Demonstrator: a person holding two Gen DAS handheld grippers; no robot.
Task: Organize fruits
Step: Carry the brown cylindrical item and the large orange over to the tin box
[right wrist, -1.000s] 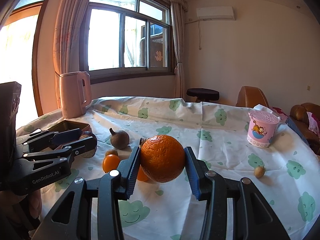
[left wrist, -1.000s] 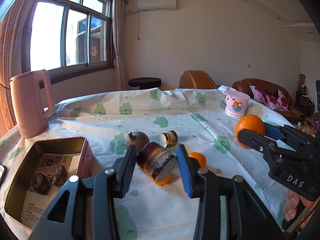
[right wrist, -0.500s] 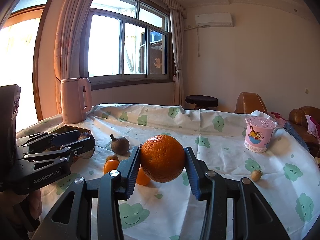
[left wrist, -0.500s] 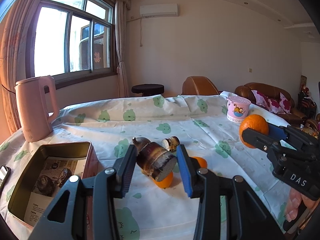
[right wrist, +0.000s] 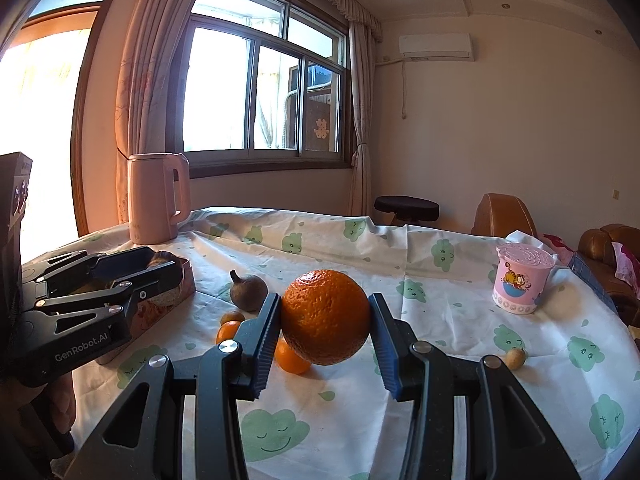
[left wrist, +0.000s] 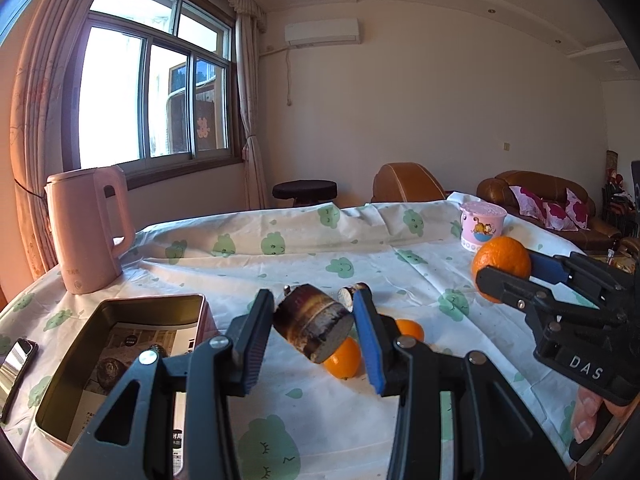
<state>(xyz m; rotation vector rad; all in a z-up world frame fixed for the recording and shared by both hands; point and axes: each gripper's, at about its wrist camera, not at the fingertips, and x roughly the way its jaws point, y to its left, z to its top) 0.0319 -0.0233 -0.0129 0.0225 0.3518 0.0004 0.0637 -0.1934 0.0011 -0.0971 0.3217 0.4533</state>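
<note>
My left gripper [left wrist: 314, 328] is shut on a dark brown cut stalk piece [left wrist: 312, 322], held above the tablecloth just right of the open metal tin [left wrist: 120, 344]. My right gripper [right wrist: 325, 330] is shut on a large orange [right wrist: 325, 316], held above the table; it also shows in the left wrist view [left wrist: 502, 260]. Small oranges [left wrist: 344, 358] lie on the cloth below. A dark round fruit [right wrist: 249, 292] and another stalk piece [left wrist: 354, 294] lie further back. The tin holds dark fruits [left wrist: 110, 370].
A pink kettle [left wrist: 86, 228] stands at the back left. A pink cartoon cup [right wrist: 520, 278] stands at the right. A small tan fruit [right wrist: 515, 358] lies near it. A phone [left wrist: 16, 372] lies left of the tin. Sofas and a stool stand beyond the table.
Both grippers have risen and tilted upward with their loads still held; the table sits lower in both views. The left gripper has drifted slightly toward the tin.
</note>
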